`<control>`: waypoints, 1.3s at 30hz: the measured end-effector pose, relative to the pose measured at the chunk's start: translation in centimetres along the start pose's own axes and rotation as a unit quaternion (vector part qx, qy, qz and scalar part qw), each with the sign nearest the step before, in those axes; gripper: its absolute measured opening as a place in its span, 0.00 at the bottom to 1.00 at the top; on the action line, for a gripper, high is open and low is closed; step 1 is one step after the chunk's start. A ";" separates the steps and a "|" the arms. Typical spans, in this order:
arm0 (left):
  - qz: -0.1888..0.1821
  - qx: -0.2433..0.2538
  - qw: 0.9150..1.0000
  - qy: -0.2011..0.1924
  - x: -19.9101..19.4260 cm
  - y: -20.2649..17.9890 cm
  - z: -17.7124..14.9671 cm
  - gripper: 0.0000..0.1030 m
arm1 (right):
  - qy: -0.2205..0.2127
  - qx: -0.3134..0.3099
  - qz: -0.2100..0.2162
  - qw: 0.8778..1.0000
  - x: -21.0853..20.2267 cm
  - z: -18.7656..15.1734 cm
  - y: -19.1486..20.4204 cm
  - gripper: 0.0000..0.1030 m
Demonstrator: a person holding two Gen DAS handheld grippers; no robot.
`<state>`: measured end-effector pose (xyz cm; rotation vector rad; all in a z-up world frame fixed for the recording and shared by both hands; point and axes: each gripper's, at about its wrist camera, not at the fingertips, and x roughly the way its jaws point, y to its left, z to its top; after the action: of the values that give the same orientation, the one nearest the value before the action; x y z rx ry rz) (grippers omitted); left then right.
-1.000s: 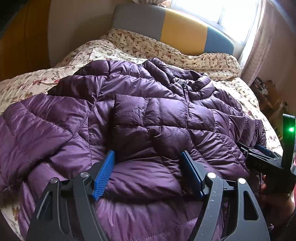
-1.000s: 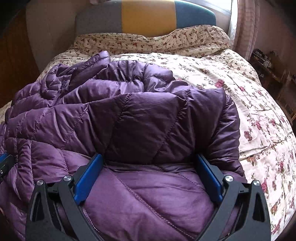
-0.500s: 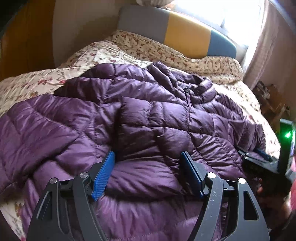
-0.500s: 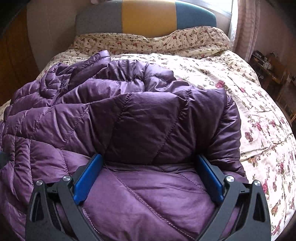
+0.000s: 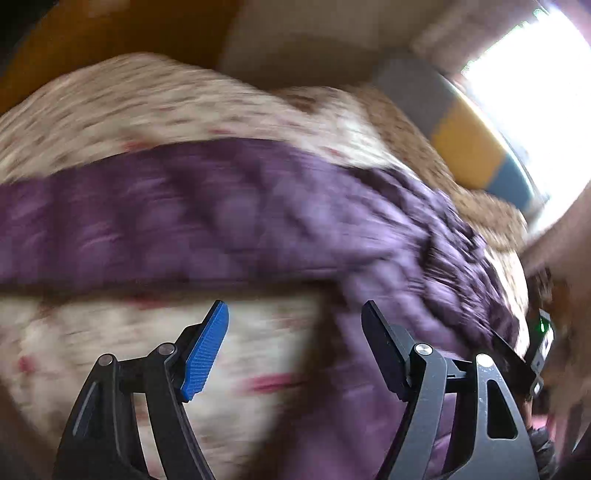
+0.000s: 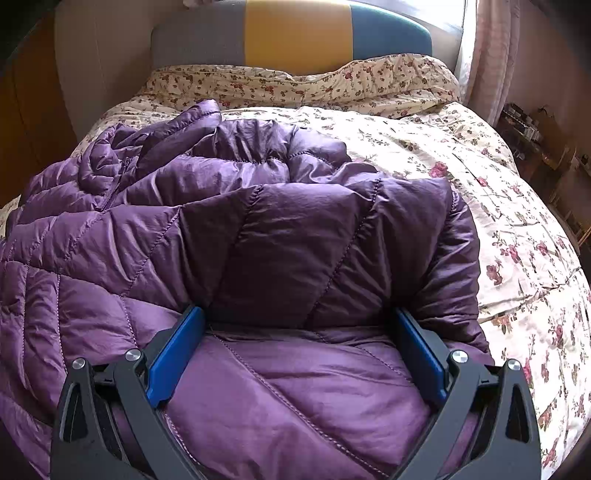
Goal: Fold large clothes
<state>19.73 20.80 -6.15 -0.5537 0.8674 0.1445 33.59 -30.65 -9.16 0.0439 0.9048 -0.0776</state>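
The right gripper (image 6: 295,347) points down onto a purple quilted jacket (image 6: 258,240), its blue pads (image 6: 173,358) standing wide with a puffy fold of the fabric bulging between them (whether they press it cannot be told). Beyond the fingertips the jacket is heaped leftward, its zipper (image 6: 118,184) far left. A floral bedspread (image 6: 480,192) lies to the right and ahead, ending at a grey, yellow and blue headboard (image 6: 295,33).

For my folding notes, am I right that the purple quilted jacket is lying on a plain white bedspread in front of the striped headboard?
Not quite: the bedspread is floral, cream with small red flowers, as the right wrist view shows. The purple quilted jacket does lie on it, before the striped headboard.
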 end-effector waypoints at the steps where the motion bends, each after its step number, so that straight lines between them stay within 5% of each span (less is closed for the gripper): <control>1: 0.018 -0.023 1.000 -0.008 -1.3 2.7 0.0 0.72 | 0.000 0.000 -0.001 1.000 0.0 0.0 -0.1 0.96; 5: 0.062 -0.120 0.990 -0.031 -5.3 11.2 0.0 0.70 | -0.001 -0.001 -0.002 1.000 -0.2 0.0 -0.1 0.96; 7: 0.090 -0.178 0.979 -0.047 -7.0 15.6 0.2 0.69 | -0.001 -0.001 -0.002 1.000 -0.2 0.0 -0.1 0.96; 14: 0.095 -0.300 0.946 -0.083 -9.4 23.0 0.7 0.69 | -0.002 -0.002 -0.004 1.000 -0.1 0.0 0.0 0.96; 16: 0.094 -0.314 0.941 -0.084 -9.2 24.0 0.7 0.56 | -0.002 -0.002 -0.004 1.000 -0.2 0.0 0.0 0.96; 20: 0.091 -0.311 0.943 -0.083 -8.3 24.1 1.2 0.30 | -0.002 -0.002 -0.004 1.000 -0.2 0.0 -0.1 0.96; 25: 0.096 -0.266 0.955 -0.095 -7.8 22.7 2.0 0.07 | -0.002 -0.002 -0.004 1.000 -0.1 0.0 0.0 0.96; 31: 0.077 -0.193 0.972 -0.112 -8.0 18.5 3.8 0.06 | -0.003 -0.002 -0.005 1.000 -0.1 0.0 0.1 0.96; 39: 0.018 -0.078 0.990 -0.114 -6.3 8.1 6.3 0.05 | -0.002 -0.003 -0.005 1.000 -0.1 0.0 0.0 0.96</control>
<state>17.24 31.58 -1.43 -0.6531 0.6478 0.3047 33.49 -30.63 -9.06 0.0340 0.9003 -0.0855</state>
